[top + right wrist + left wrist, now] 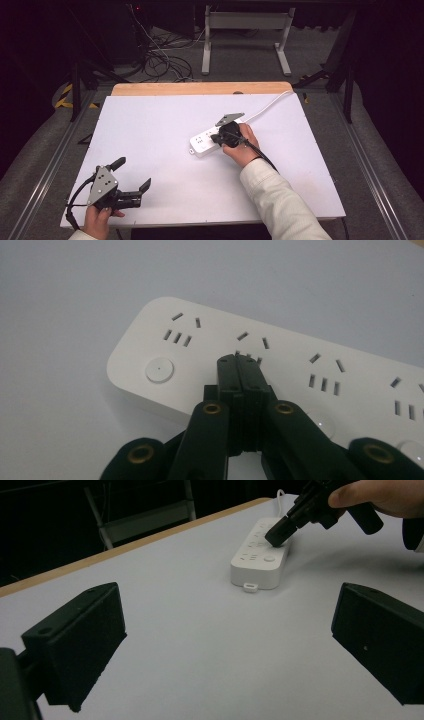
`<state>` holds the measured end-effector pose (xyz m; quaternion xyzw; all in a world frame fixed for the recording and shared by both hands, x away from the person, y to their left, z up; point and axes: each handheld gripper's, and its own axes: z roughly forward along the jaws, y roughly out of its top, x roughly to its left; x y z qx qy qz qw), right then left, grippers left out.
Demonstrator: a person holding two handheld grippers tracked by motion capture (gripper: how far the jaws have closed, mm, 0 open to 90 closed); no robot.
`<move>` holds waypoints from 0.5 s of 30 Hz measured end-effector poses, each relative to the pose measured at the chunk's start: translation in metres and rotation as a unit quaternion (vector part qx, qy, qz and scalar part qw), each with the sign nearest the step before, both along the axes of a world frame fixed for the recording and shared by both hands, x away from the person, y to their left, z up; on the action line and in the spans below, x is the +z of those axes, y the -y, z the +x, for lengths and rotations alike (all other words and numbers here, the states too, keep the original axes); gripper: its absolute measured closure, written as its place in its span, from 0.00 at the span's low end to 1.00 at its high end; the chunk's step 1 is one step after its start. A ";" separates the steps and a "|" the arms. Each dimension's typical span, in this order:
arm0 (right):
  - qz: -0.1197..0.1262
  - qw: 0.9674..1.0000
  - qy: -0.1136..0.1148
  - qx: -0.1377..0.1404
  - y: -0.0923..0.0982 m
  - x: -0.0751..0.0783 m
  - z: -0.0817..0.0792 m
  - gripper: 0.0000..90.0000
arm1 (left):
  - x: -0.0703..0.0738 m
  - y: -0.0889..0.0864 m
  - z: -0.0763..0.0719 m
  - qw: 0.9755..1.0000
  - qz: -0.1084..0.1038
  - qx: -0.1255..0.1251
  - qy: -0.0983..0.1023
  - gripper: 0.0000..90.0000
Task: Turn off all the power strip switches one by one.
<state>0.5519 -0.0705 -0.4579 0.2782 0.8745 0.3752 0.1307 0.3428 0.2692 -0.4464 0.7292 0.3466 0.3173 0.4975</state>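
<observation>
A white power strip [204, 143] lies right of the middle of the white table [150, 125], and its white cable [267, 105] runs off to the far right. My right gripper [220, 137] is shut with nothing between its jaws. In the right gripper view its tips [239, 362] point down at the strip [150, 335], by the second socket group and right of a round button [159, 370]. In the left gripper view the right gripper [277, 534] meets the strip's [260, 562] top. My left gripper [132, 173] is held open at the table's near left, its jaws [227, 630] wide apart over bare table.
A wooden strip [200, 88] borders the table's far edge. Beyond it on the floor stand a white frame [245, 30] and a tangle of cables [160, 60]. Metal rails [55, 155] run along both sides of the table.
</observation>
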 end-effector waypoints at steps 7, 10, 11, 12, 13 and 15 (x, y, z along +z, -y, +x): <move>0.001 1.000 0.002 0.001 0.000 0.000 0.000 1.00 | 0.000 0.000 0.000 1.000 0.003 -0.001 0.001 0.02; -0.006 1.000 0.007 0.002 -0.001 0.000 -0.001 1.00 | 0.000 0.001 0.000 1.000 0.002 -0.001 0.001 0.02; -0.006 1.000 0.006 0.002 -0.001 0.000 -0.001 1.00 | 0.000 0.001 0.000 1.000 0.002 -0.002 0.001 0.02; -0.005 1.000 0.006 0.000 -0.001 0.000 -0.001 1.00 | 0.000 0.001 0.000 1.000 0.003 -0.002 0.001 0.02; -0.005 1.000 0.004 0.000 -0.001 0.000 -0.001 1.00 | 0.000 0.001 0.000 1.000 0.003 -0.002 0.002 0.02; -0.006 1.000 0.005 -0.002 -0.001 0.000 -0.001 1.00 | 0.000 0.001 0.000 1.000 0.002 -0.001 0.001 0.02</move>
